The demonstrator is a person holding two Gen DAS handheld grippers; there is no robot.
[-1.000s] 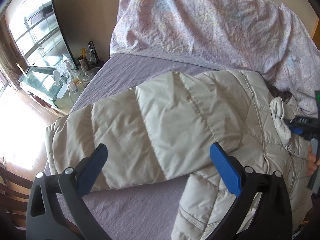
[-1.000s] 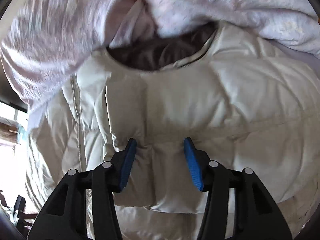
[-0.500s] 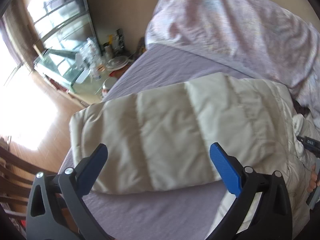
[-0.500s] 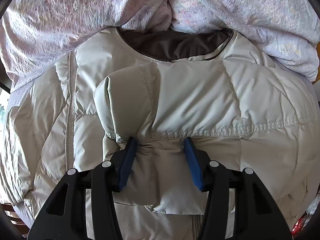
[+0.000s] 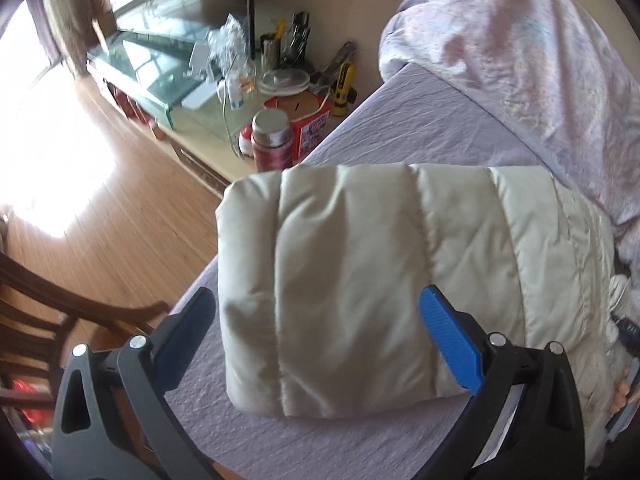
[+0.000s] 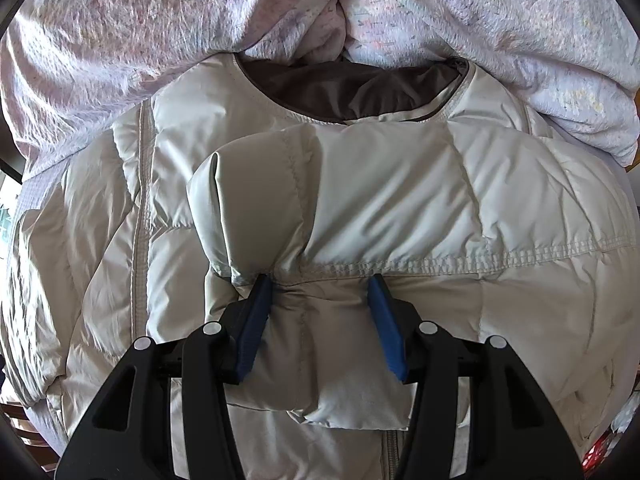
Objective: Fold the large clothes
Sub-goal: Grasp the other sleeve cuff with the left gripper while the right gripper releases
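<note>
1. A big puffy jacket [image 6: 400, 200] lies on the bed [image 5: 420, 120], with its dark collar up by the crumpled blanket [image 6: 160, 40].
2. The right gripper [image 6: 320, 308] points down at the middle of the jacket. Its fingers [image 6: 256, 320] are clenched on a sleeve [image 6: 320, 352] that is folded across the chest. The puffy cloth bunches up between the two blue pads.
3. The left gripper [image 5: 316, 332] hangs above the other sleeve [image 5: 340, 280], which sticks out flat toward the side of the bed. Its fingers [image 5: 448, 340] are released and stand wide apart, one on each side of the sleeve. They hold nothing.
4. Past the end of that sleeve stands a low table [image 5: 208, 148] with a red flask [image 5: 272, 140] and other small things on it. A wooden chair [image 5: 60, 312] is on the floor near the left finger.
5. The step in hand looks like folding the sleeves in. One sleeve is already across the chest; the other is not yet folded.
6. Next, the left fingers likely need to go down, pinch the sleeve near its end, and carry it over the chest toward the right fingers.
7. The jacket is thick and springy, so it may pop open if let go too soon.
</note>
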